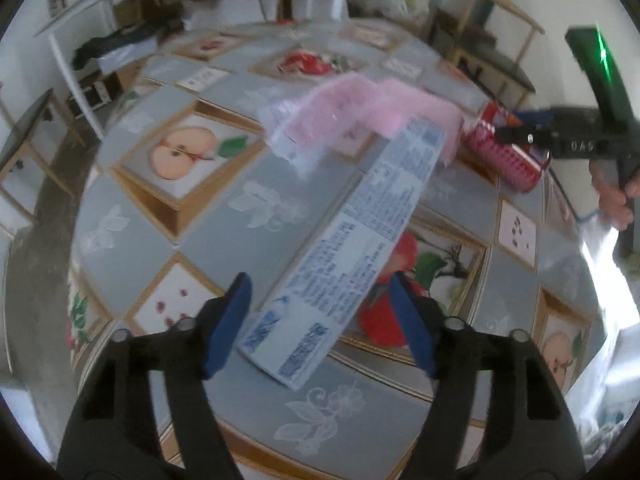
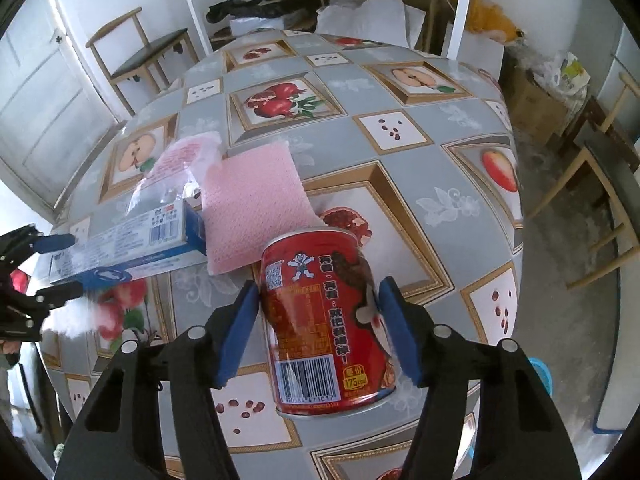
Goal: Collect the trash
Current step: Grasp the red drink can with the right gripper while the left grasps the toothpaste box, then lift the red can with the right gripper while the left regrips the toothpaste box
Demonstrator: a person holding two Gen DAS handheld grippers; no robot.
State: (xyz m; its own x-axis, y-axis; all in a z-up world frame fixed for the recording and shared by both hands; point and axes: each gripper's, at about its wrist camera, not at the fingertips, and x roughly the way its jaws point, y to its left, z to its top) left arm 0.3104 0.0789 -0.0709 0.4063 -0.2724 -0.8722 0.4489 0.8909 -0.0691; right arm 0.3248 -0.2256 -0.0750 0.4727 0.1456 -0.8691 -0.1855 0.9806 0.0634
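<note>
Your red drink can [image 2: 324, 320] lies on the fruit-print tablecloth [image 2: 420, 128] pinched between your right gripper [image 2: 318, 330] pads, while your left gripper [image 1: 320, 320] fingers straddle the blurred blue-white carton [image 1: 352, 240] untouched, its far end hidden under the pink cloth [image 1: 360, 108].

The bench [image 2: 460, 184] carries a grey cloth printed with framed fruit pictures. A wooden chair with a dark seat [image 2: 148, 56] stands beyond its far left corner. White pillows [image 2: 368, 16] lie behind the bench. A cardboard box [image 2: 536, 104] sits on the floor at the right.
</note>
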